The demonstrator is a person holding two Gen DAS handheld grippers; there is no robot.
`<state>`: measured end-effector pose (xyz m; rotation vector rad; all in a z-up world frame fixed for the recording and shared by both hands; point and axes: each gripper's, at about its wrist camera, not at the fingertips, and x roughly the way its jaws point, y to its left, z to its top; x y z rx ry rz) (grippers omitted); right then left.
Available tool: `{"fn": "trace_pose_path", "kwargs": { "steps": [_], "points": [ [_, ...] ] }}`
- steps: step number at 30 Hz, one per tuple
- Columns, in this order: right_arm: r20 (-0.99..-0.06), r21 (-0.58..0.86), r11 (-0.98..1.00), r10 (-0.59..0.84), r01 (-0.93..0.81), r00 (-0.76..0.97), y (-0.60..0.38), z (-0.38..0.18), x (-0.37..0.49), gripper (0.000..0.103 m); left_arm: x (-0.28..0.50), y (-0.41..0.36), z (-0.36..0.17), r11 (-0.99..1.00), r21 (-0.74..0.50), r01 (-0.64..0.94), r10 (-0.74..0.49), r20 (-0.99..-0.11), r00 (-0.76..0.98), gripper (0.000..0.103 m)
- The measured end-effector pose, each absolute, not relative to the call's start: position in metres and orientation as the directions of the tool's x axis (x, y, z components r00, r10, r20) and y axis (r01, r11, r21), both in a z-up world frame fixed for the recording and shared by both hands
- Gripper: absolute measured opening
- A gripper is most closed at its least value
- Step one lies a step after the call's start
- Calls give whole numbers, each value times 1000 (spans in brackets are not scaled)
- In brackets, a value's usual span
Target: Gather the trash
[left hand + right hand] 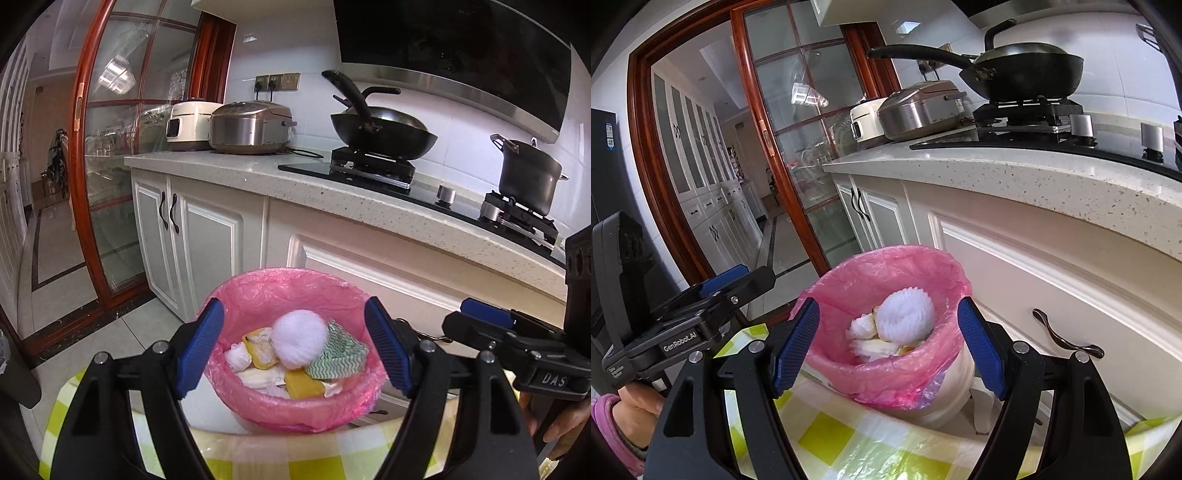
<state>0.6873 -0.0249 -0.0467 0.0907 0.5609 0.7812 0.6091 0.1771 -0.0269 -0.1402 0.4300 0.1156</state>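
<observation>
Left gripper (295, 347): blue-padded jaws stand wide apart and hold nothing; the pink-lined bin shows in the gap beyond them, touched by neither pad. Right gripper (888, 349): likewise wide apart and empty, its pads framing the same bin without contact. Each gripper appears in the other's view, the right one at 3 o'clock (517, 332) and the left one at 9 o'clock (713, 295), where a hand in a pink sleeve (635, 402) grips its handle.

Just beyond the claws, the white round waste bin lined with a crinkled pink plastic bag (258, 291) stands at the far edge of a surface covered by a yellow-green checked cloth (827, 439), against the white cabinet fronts. Inside lie the collected items: a fluffy white ball (299, 341), yellow sponge pieces (304, 384), a folded green-and-white zigzag cloth (338, 358) and crumpled white tissue (238, 358).

Further out, from 10 to 2 o'clock, a speckled stone worktop (229, 168) carries two rice cookers, a black wok (384, 134) and a grey stockpot (528, 177) on a gas hob.

Step in hand, as judged: a drop into the bin appears complete, with both claws free. The next move calls for drawing back from the rim without snagging the bag, then locating any remaining trash, none of which is visible here.
</observation>
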Motion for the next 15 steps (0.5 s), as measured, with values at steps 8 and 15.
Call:
{"fn": "trace_pose_path", "kwargs": {
  "steps": [8,15],
  "points": [
    [-389,238,742,664,-627,638,-37,-2,642,76,558,164,7,979,-53,-196,166,-345,924,98],
    [-398,131,822,556,-555,730,-45,33,589,85,507,156,44,972,-3,-234,222,-294,930,98]
  ]
}}
